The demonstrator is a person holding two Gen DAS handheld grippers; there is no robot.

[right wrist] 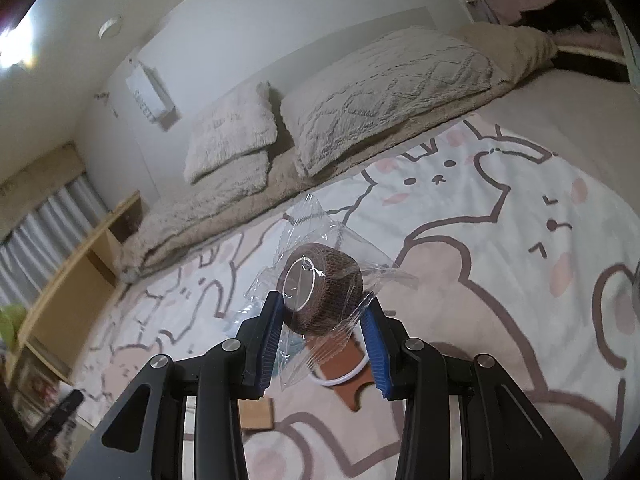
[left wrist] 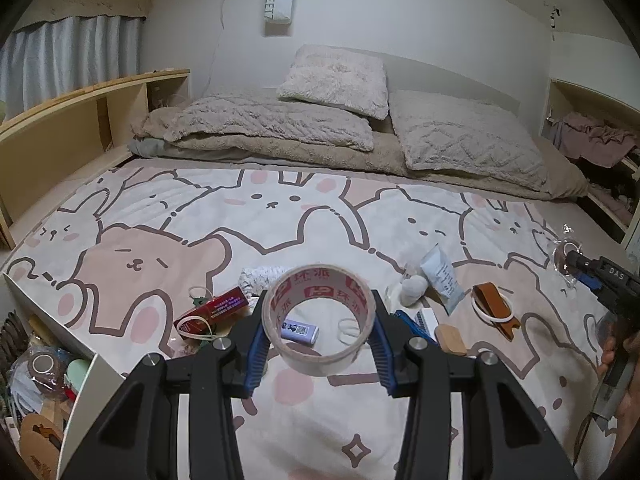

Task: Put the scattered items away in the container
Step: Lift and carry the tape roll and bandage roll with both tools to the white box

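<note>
My left gripper [left wrist: 319, 330] is shut on a roll of clear packing tape with red print [left wrist: 320, 316] and holds it above the bunny blanket [left wrist: 280, 216]. My right gripper [right wrist: 323, 320] is shut on a brown bandage roll in clear wrap [right wrist: 324, 294], lifted above the bed; it also shows at the right edge of the left wrist view [left wrist: 566, 258]. Scattered on the blanket: a red box [left wrist: 214, 310], a small purple tube [left wrist: 300, 330], a white sachet [left wrist: 442, 276], a brown leather piece with a white ring [left wrist: 494, 308], a wooden block [left wrist: 450, 338]. The white container [left wrist: 78, 396] stands at lower left, holding several items.
Grey pillows [left wrist: 336, 80] and a folded beige blanket [left wrist: 280, 148] lie at the bed's head. A wooden shelf [left wrist: 80, 128] runs along the left side. Clothes [left wrist: 596, 140] fill a shelf at right. A white cotton ball [left wrist: 414, 290] and hair ties lie among the items.
</note>
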